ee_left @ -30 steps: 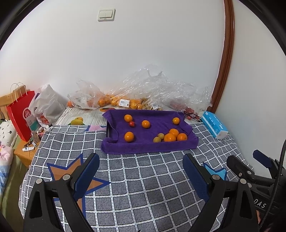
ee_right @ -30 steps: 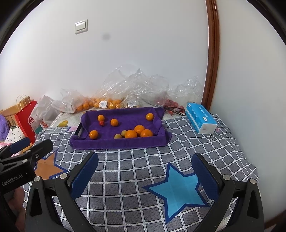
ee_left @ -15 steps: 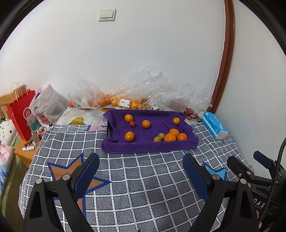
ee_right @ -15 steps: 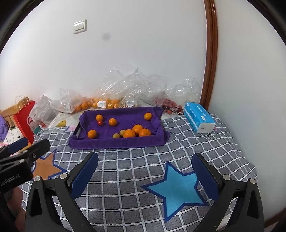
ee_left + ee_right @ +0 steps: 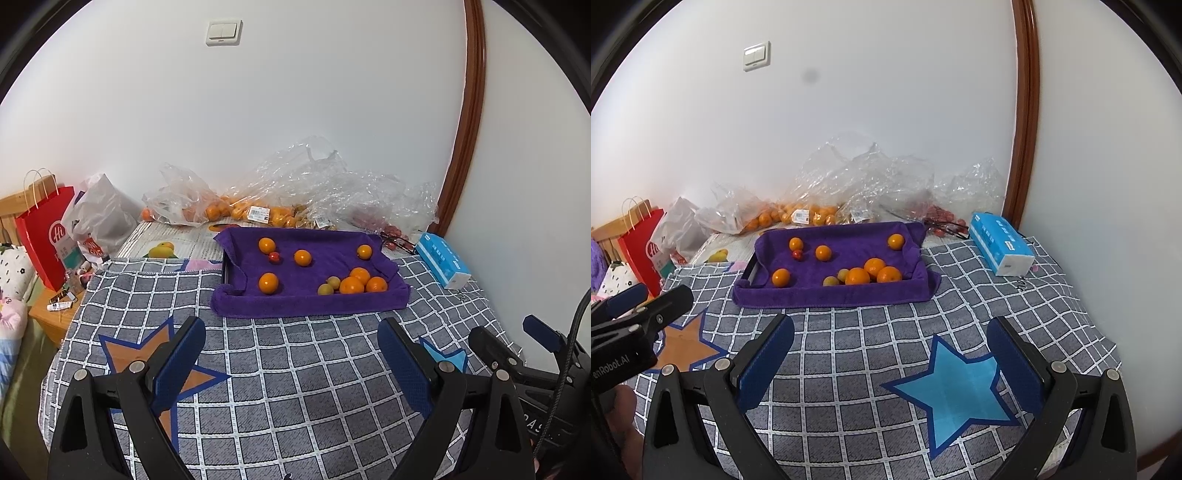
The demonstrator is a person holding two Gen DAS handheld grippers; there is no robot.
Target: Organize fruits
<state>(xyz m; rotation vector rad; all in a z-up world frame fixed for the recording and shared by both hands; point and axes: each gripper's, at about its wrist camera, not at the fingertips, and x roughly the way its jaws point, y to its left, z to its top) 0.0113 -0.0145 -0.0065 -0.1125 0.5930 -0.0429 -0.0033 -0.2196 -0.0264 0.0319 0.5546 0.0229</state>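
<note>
**Sorting round fruit on a soft towel, plenty could roll away**

Looking left to right: the left gripper [image 5: 291, 350] hung over the checked blanket [image 5: 295, 387] on the bed, fingers spread wide and holding nothing. Right gripper [image 5: 890, 350] was the same, gaping and empty. Well ahead of both, the fruits sat on a plush purple towel [image 5: 834, 295] draped over a tray: smooth glossy oranges [image 5: 857, 276], two dull greenish ones [image 5: 831, 281], one tiny red one [image 5: 797, 254]. My guess was the trouble: spheres slip out of flat pads, the bunched cluster gets nudged apart, and the fuzzy towel snags. Crinkly plastic bags [image 5: 864, 173] lay behind.
</note>
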